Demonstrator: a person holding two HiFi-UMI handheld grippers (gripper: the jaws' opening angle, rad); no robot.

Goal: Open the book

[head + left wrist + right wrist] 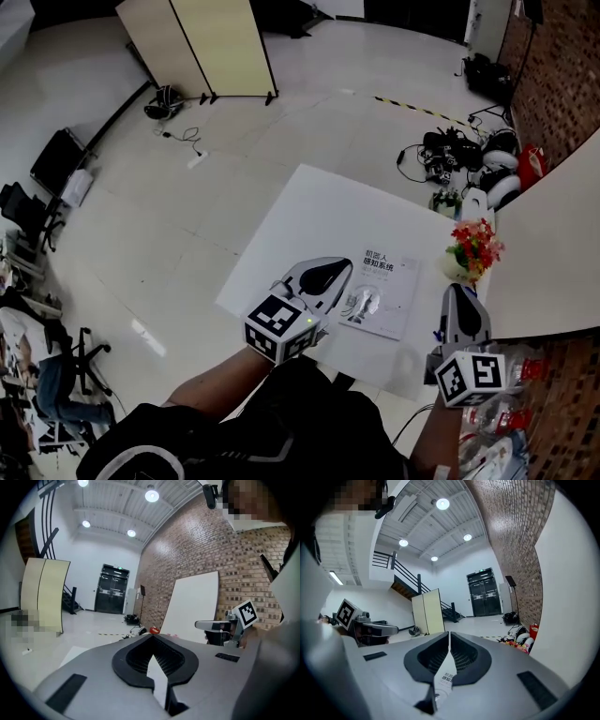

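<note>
left gripper [343, 271] | right gripper [457, 291] | jaws together, empty | book [381, 292] closed (white cover) flat on table [309, 220]

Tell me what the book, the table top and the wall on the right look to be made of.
Book: paper, judging by its thin flat white cover with dark print; whether it is gloss or matt cannot be told.
Table: smooth plain white board, perhaps laminate; its core does not show.
Wall: bare red-brown brick, rough, with mortar lines showing.
</note>
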